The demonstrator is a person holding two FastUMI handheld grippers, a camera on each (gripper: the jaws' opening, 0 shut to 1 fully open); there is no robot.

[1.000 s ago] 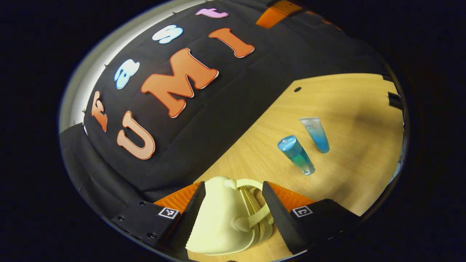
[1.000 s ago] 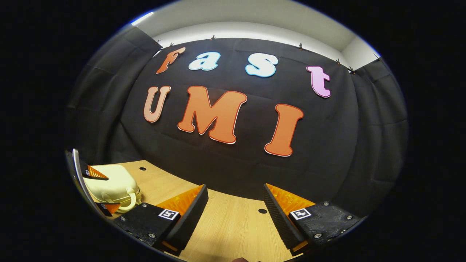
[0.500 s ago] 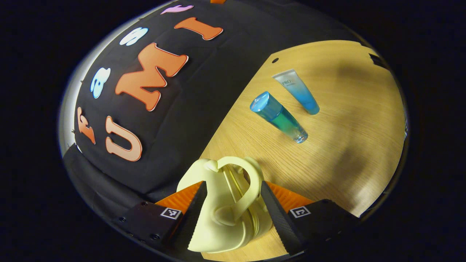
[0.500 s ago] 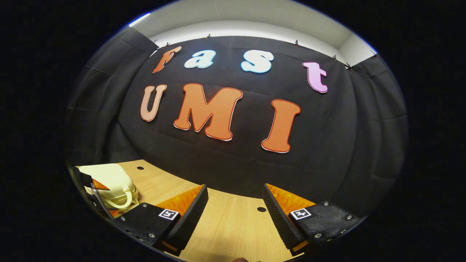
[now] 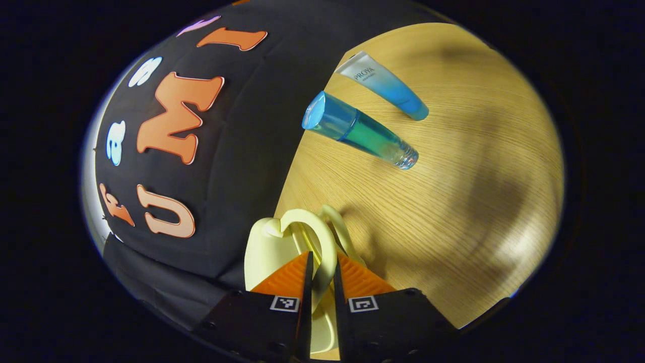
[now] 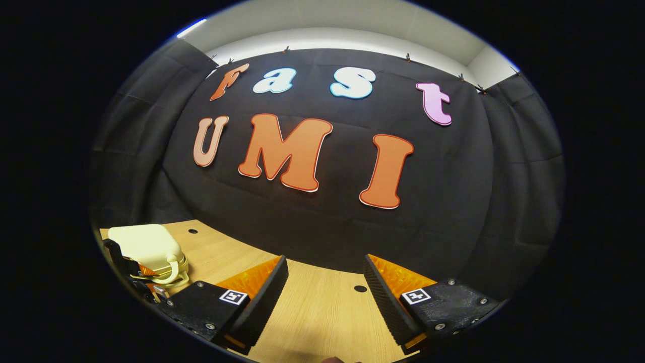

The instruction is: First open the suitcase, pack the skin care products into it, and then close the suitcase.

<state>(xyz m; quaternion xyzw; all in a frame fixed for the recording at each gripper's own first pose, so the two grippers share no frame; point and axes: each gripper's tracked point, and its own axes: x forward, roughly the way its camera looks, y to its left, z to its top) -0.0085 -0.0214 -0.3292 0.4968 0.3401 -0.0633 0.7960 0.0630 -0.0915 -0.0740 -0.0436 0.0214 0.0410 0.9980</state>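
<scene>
The pale cream suitcase [image 5: 267, 247] lies on the wooden table [image 5: 453, 212] straight ahead of the left gripper [image 5: 321, 275], close under its camera. One of its looped handles [image 5: 322, 247] runs between the two fingers, which are drawn in close on either side of it and pinch it. A second loop of the same colour sits just beyond, to the right of the pinched one. The case's two halves look joined along the seam, so it has not been opened.

Farther ahead and to the right of the left gripper lie the skin care products: a clear bottle with blue-green liquid [image 5: 360, 131] on its side, and beyond it a blue-and-white tube [image 5: 383, 85], also lying flat, near the bottle but apart from it.

In the right gripper view the suitcase [image 6: 146, 244] sits far off to the left on the table [image 6: 322, 312], with the left gripper [image 6: 138, 269] at its near side. The right gripper [image 6: 325, 287] hangs over bare tabletop, its fingers spread wide with nothing between them
</scene>
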